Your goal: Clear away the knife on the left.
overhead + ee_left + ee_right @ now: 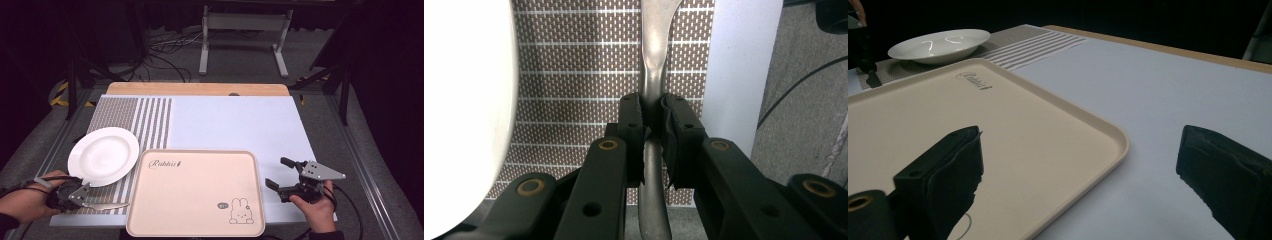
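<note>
Knife on striped placemat, pale table, dark room.

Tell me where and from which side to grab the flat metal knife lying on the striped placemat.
Grip the flat metal knife on its narrow handle, from straight above, one jaw on each long edge. It lies flat on the brown striped placemat beside the white round plate, so only its thin sides can be pinched. The left hand-held gripper already clamps it there.
</note>
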A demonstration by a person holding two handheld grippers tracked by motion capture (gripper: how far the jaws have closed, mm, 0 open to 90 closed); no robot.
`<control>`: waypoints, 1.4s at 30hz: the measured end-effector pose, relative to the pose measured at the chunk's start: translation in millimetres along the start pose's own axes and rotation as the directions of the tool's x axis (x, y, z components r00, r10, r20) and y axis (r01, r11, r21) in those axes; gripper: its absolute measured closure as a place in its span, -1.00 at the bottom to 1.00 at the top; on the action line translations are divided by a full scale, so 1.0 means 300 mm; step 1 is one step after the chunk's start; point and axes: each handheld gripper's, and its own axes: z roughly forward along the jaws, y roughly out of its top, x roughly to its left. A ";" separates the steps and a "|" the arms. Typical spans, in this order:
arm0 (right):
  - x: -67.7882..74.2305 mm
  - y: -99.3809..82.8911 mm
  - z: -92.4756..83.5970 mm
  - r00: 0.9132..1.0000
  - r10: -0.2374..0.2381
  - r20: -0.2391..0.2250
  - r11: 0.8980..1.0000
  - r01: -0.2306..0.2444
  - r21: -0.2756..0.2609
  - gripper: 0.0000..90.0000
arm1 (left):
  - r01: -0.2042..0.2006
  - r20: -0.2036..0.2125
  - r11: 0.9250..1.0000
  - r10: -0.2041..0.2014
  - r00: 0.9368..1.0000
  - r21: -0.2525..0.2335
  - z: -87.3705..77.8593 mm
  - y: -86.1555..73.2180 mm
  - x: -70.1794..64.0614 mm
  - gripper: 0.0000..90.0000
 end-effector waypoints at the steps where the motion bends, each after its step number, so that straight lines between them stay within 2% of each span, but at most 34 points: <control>1: 0.000 0.000 0.000 1.000 0.000 0.001 1.000 0.000 0.000 -0.88 | 0.002 -0.001 1.000 -0.002 1.000 -0.002 0.000 -0.001 0.000 0.77; 5: -0.001 0.000 -0.001 1.000 -0.001 0.003 1.000 0.001 -0.001 -0.88 | 0.029 -0.011 1.000 -0.029 1.000 -0.007 0.000 -0.013 0.003 0.78; 10: -0.001 0.002 -0.003 1.000 -0.002 0.002 1.000 0.002 -0.002 -0.87 | 0.100 -0.017 0.994 -0.101 0.995 -0.042 -0.017 -0.042 0.007 0.78; 11: -0.002 0.002 -0.004 1.000 0.000 0.003 1.000 0.000 -0.003 -0.87 | 0.100 -0.017 0.994 -0.101 0.995 -0.042 -0.017 -0.042 0.007 0.78; 12: -0.004 0.002 -0.005 1.000 0.000 0.006 1.000 0.000 -0.005 -0.87 | 0.168 -0.023 0.984 -0.169 0.985 -0.052 -0.037 -0.044 0.006 0.78; 15: -0.006 0.002 -0.005 1.000 0.003 0.014 1.000 -0.003 0.000 -0.87 | 0.225 -0.028 0.972 -0.227 0.973 -0.068 -0.062 -0.043 0.011 0.78; 16: -0.008 0.002 -0.005 1.000 0.003 0.018 1.000 -0.003 0.001 -0.86 | 0.242 -0.033 0.966 -0.246 0.969 -0.089 -0.074 -0.043 0.012 0.78; 18: -0.009 0.002 -0.006 1.000 0.004 0.022 1.000 -0.004 0.002 -0.86 | 0.262 -0.030 0.959 -0.267 0.963 -0.103 -0.091 -0.041 0.016 0.78; 20: -0.010 0.002 -0.007 1.000 0.005 0.024 1.000 -0.005 0.000 -0.86 | 0.302 -0.024 0.944 -0.308 0.951 -0.132 -0.114 -0.039 0.017 0.78; 21: -0.011 0.002 -0.007 1.000 0.006 0.022 1.000 -0.006 -0.001 -0.86 | 0.334 -0.015 0.932 -0.340 0.940 -0.141 -0.124 -0.036 0.015 0.78; 22: -0.011 0.002 -0.008 1.000 0.006 0.022 1.000 -0.006 0.000 -0.86 | 0.384 0.005 0.911 -0.388 0.922 -0.152 -0.134 -0.033 0.016 0.78; 23: -0.011 0.001 -0.007 1.000 0.008 0.022 1.000 -0.008 -0.001 -0.86 | 0.403 0.020 0.902 -0.406 0.914 -0.156 -0.139 -0.030 0.019 0.78; 24: -0.012 0.001 -0.007 1.000 0.008 0.022 1.000 -0.008 0.000 -0.86 | 0.419 0.020 0.896 -0.421 0.907 -0.144 -0.142 -0.026 0.020 0.78; 25: -0.012 0.001 -0.006 1.000 0.008 0.023 1.000 -0.008 0.001 -0.86 | 0.439 0.015 0.888 -0.441 0.897 -0.140 -0.145 -0.022 0.023 0.78; 26: -0.012 0.000 -0.006 1.000 0.005 0.024 1.000 -0.005 0.003 -0.86 | 0.456 0.031 0.879 -0.457 0.889 -0.142 -0.147 -0.020 0.026 0.78; 27: -0.012 0.000 -0.006 1.000 0.006 0.023 1.000 -0.007 0.004 -0.86 | 0.475 0.044 0.866 -0.475 0.879 -0.153 -0.152 -0.017 0.029 0.78; 28: -0.012 0.000 -0.006 1.000 0.006 0.023 1.000 -0.007 0.004 -0.86 | 0.475 0.044 0.866 -0.475 0.879 -0.153 -0.152 -0.017 0.029 0.78; 29: -0.012 -0.001 -0.006 1.000 0.007 0.025 1.000 -0.007 0.004 -0.86 | 0.493 0.067 0.853 -0.490 0.869 -0.172 -0.158 -0.015 0.031 0.78; 30: -0.013 -0.001 -0.007 1.000 0.008 0.023 1.000 -0.008 0.003 -0.86 | 0.504 0.076 0.845 -0.499 0.863 -0.178 -0.164 -0.012 0.034 0.78; 31: -0.014 0.000 -0.007 1.000 0.010 0.023 1.000 -0.010 0.002 -0.86 | 0.520 0.082 0.832 -0.515 0.853 -0.192 -0.169 -0.008 0.035 0.78; 33: -0.016 0.000 -0.007 1.000 0.010 0.025 1.000 -0.010 0.002 -0.86 | 0.548 0.102 0.816 -0.538 0.837 -0.187 -0.179 -0.001 0.040 0.78; 34: -0.016 0.000 -0.006 1.000 0.011 0.025 1.000 -0.011 0.003 -0.87 | 0.569 0.105 0.801 -0.559 0.822 -0.187 -0.186 0.009 0.042 0.78; 35: -0.016 -0.001 -0.006 1.000 0.012 0.022 1.000 -0.012 0.003 -0.87 | 0.579 0.110 0.794 -0.568 0.815 -0.185 -0.192 0.017 0.043 0.78; 36: -0.016 -0.001 -0.006 1.000 0.011 0.020 1.000 -0.011 0.004 -0.87 | 0.596 0.120 0.780 -0.584 0.803 -0.191 -0.197 0.024 0.044 0.78; 38: -0.014 -0.001 -0.006 1.000 0.011 0.020 1.000 -0.011 0.004 -0.87 | 0.613 0.141 0.763 -0.596 0.790 -0.206 -0.208 0.039 0.047 0.78; 39: -0.014 -0.001 -0.006 1.000 0.011 0.020 1.000 -0.011 0.003 -0.87 | 0.629 0.160 0.748 -0.609 0.777 -0.211 -0.215 0.048 0.048 0.78; 41: -0.014 -0.001 -0.006 1.000 0.010 0.021 1.000 -0.010 0.004 -0.87 | 0.642 0.176 0.729 -0.618 0.767 -0.236 -0.226 0.061 0.050 0.78; 42: -0.014 -0.001 -0.006 1.000 0.010 0.021 1.000 -0.010 0.004 -0.87 | 0.642 0.176 0.729 -0.618 0.767 -0.236 -0.226 0.061 0.050 0.78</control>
